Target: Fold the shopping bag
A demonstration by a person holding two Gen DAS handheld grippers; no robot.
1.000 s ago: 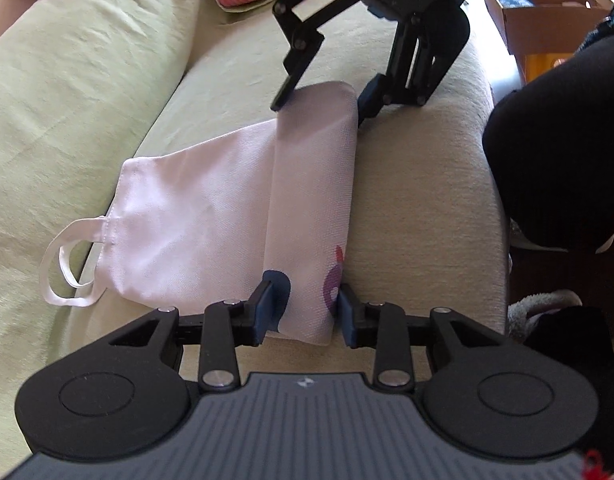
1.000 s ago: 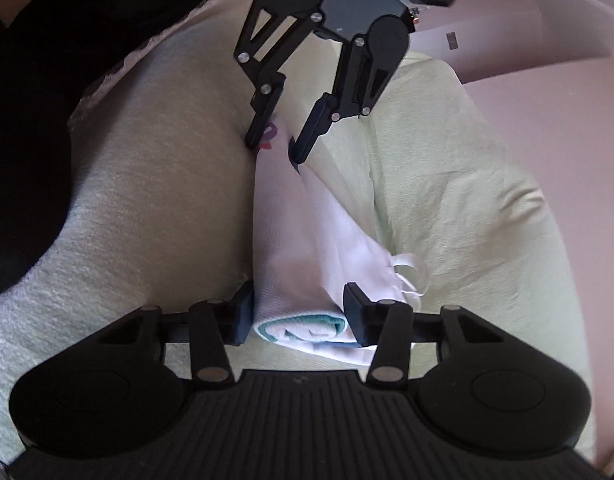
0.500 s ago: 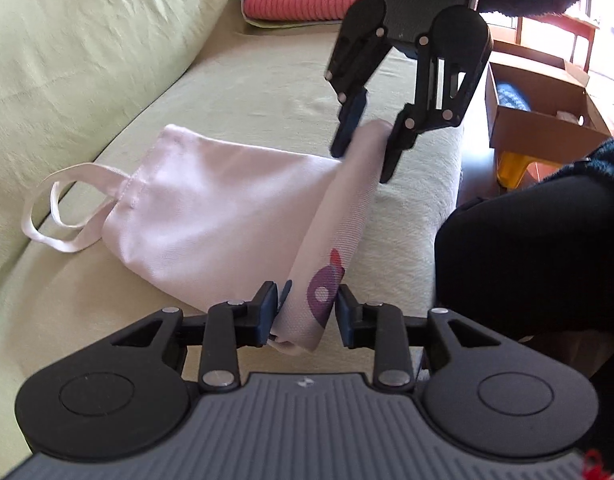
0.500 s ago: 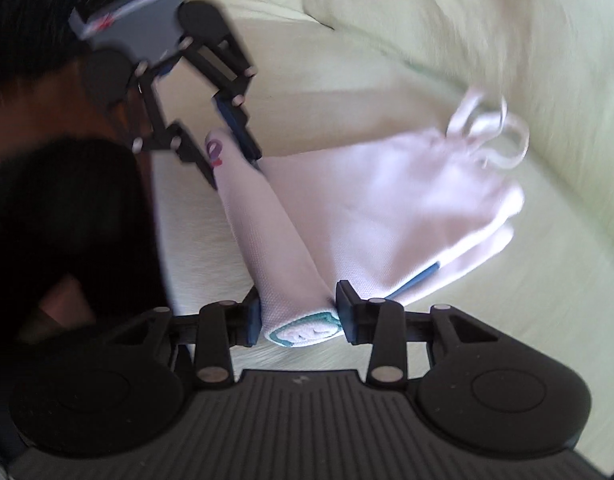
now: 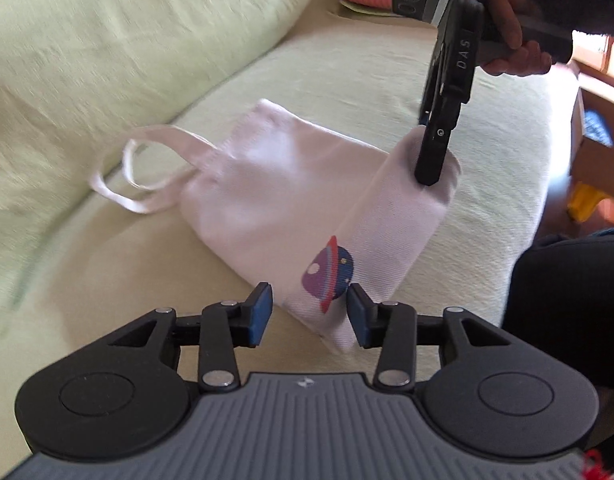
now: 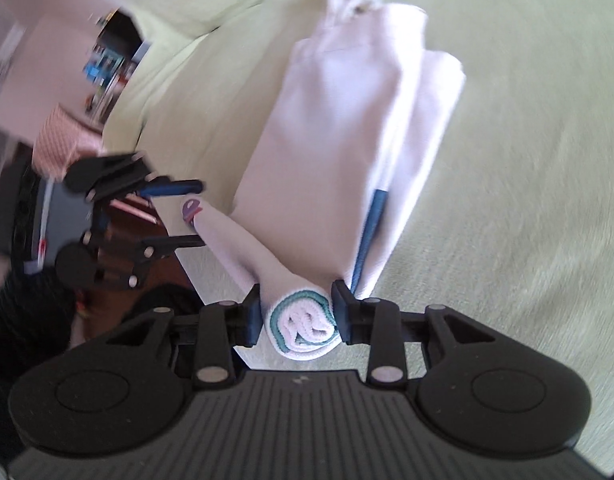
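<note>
I see the shopping bag point(image 5: 291, 184) as matt woven cloth, pale pink, its twill weave plain near the printed planet point(image 5: 327, 272). The sofa point(image 5: 347, 68) under it looks like coarse, ribbed, yellow-green fabric. My grippers' arms are matt black plastic with shiny metal rivets, and the pads point(image 5: 261, 316) look like dull blue rubber.

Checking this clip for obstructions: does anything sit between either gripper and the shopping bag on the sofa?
Nothing visible does. The right gripper is closing, its pads already on the rolled end of the shopping bag. The left gripper is opening, with the bag's planet-print end between its fingers. Only bare sofa cushion surrounds the bag.
</note>
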